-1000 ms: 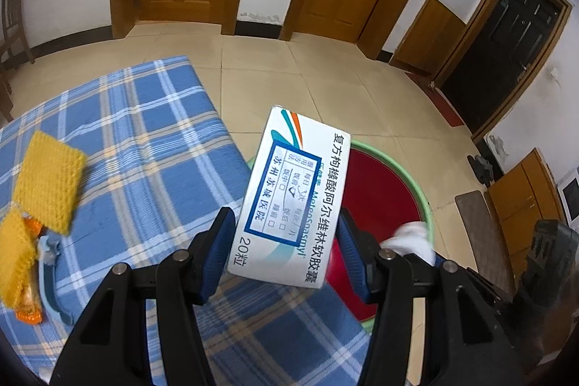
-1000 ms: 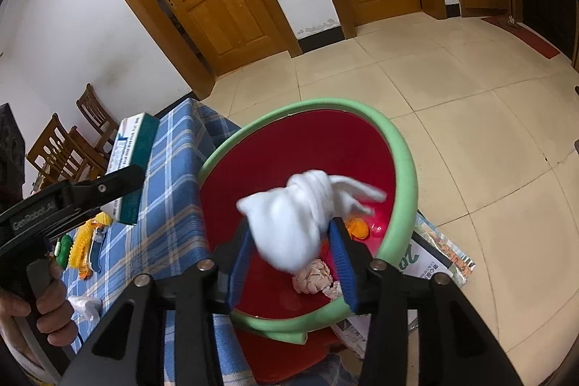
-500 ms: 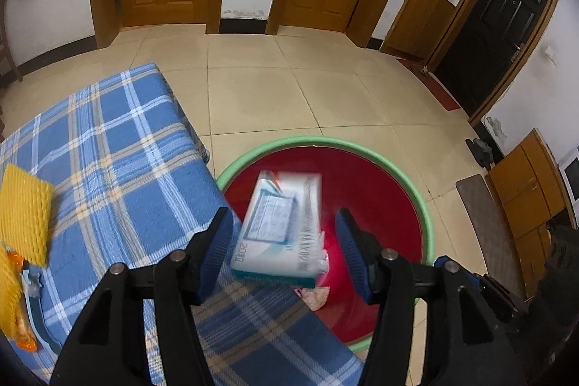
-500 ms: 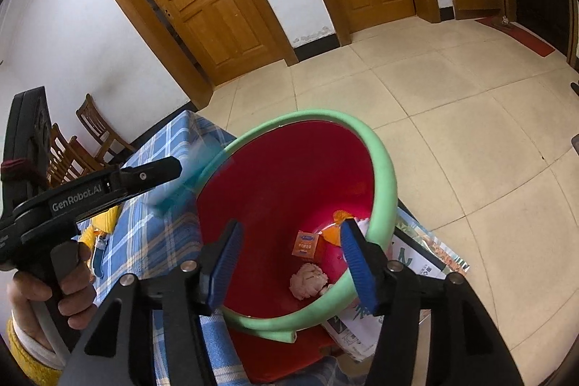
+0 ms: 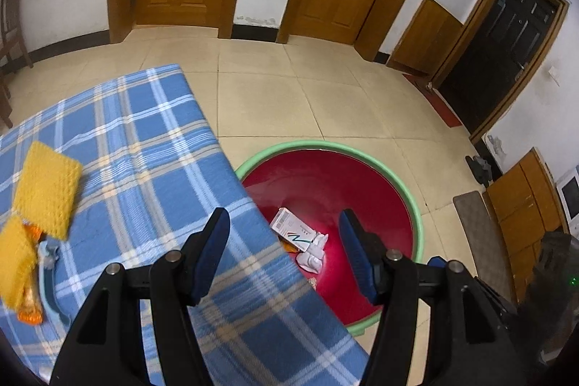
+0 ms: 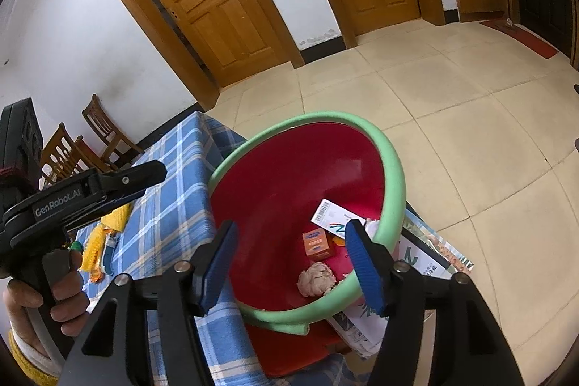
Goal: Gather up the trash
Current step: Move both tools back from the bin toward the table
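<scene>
A red basin with a green rim [image 5: 405, 183] [image 6: 392, 169] stands beside the table. In it lie a white medicine box [image 5: 292, 229] [image 6: 331, 217], a white tissue wad [image 5: 313, 250], a small orange box [image 6: 317, 244] and a crumpled paper ball [image 6: 315, 279]. My left gripper [image 5: 284, 254] is open and empty above the table's edge and the basin. My right gripper [image 6: 289, 264] is open and empty over the basin. The left gripper also shows in the right wrist view [image 6: 119, 185], held by a hand.
The table has a blue plaid cloth [image 5: 144, 151] [image 6: 173, 205]. Yellow sponges [image 5: 47, 183] and orange wrappers [image 5: 30, 299] lie at its left. Newspapers [image 6: 423, 255] lie under the basin. Wooden chairs [image 6: 90, 140] stand by the wall. Tiled floor [image 5: 289, 96] lies beyond.
Both grippers opened. The medicine box fell from the left gripper into the basin, and the tissue wad fell from the right gripper into it.
</scene>
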Tool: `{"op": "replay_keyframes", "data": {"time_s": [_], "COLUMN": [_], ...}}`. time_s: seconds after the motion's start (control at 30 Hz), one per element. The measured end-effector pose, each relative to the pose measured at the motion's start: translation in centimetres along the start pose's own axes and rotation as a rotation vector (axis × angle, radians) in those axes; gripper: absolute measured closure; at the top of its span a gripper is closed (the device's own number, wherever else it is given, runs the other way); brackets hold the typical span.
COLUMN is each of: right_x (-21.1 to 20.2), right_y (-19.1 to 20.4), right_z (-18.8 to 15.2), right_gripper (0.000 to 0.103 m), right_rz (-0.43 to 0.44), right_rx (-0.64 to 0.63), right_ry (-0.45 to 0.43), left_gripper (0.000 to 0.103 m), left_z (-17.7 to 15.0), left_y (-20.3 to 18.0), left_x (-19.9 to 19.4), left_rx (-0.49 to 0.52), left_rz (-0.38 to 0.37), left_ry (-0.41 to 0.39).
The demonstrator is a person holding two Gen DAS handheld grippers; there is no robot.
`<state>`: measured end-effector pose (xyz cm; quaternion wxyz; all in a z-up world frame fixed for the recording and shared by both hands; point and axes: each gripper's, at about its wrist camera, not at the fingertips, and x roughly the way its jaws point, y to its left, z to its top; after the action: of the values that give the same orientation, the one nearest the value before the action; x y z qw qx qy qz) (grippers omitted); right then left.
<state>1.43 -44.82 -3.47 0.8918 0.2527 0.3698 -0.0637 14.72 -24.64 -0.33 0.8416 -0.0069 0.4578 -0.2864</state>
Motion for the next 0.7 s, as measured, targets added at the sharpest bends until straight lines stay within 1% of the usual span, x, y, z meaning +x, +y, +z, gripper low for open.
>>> {"op": "replay_keyframes", "data": {"time_s": [0.23, 0.37, 0.6, 0.7], "right_x": [-0.5, -0.7, -0.9, -0.9], "right_y": [1.1, 1.8, 2.9, 3.2], "right_z": [-0.3, -0.3, -0.6, -0.7], "right_gripper": [0.032, 0.03, 0.028, 0.027], "right_rz": [0.026, 0.038, 0.052, 0.053], "right_rx": [-0.013, -0.025, -0.04, -0.045], "right_ry": [-0.001, 0.001, 0.007, 0.01], "left_gripper": [0.04, 0.041, 0.04, 0.04], "left_z": [-1.0, -1.4, -2.1, -2.5], "left_y": [1.3, 2.3, 5.5, 6.9], "left_x": [-2.6, -4.0, -5.7, -6.1], "left_rx": [-0.035, -0.054, -0.093, -0.098], "left_rz": [0.024, 0.04, 0.087, 0.119], "left_ry": [-0.024, -0.044, -0.067, -0.069]}}
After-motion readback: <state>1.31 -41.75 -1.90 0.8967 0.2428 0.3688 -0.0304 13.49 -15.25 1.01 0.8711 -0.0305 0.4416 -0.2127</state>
